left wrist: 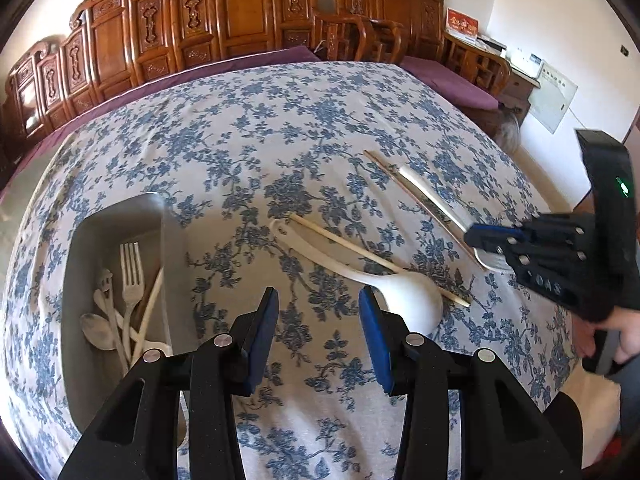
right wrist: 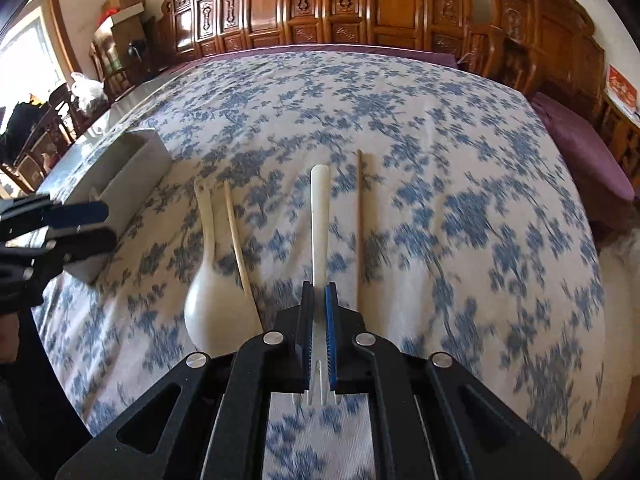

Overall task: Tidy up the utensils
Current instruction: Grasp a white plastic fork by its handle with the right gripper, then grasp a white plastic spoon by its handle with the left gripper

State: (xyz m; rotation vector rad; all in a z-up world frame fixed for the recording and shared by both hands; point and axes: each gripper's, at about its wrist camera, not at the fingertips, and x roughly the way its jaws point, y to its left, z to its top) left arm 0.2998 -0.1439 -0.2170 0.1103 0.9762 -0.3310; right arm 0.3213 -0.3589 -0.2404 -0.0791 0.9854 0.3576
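Right gripper (right wrist: 319, 320) pinching white plastic fork (right wrist: 319, 216); I am judging carriage to grey rectangular bin (left wrist: 120, 216) comes next (left gripper (left wrist: 319, 312) hanging spread, empty).

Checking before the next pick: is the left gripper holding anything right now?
No, the left gripper stands open over the tablecloth with nothing between its pads.
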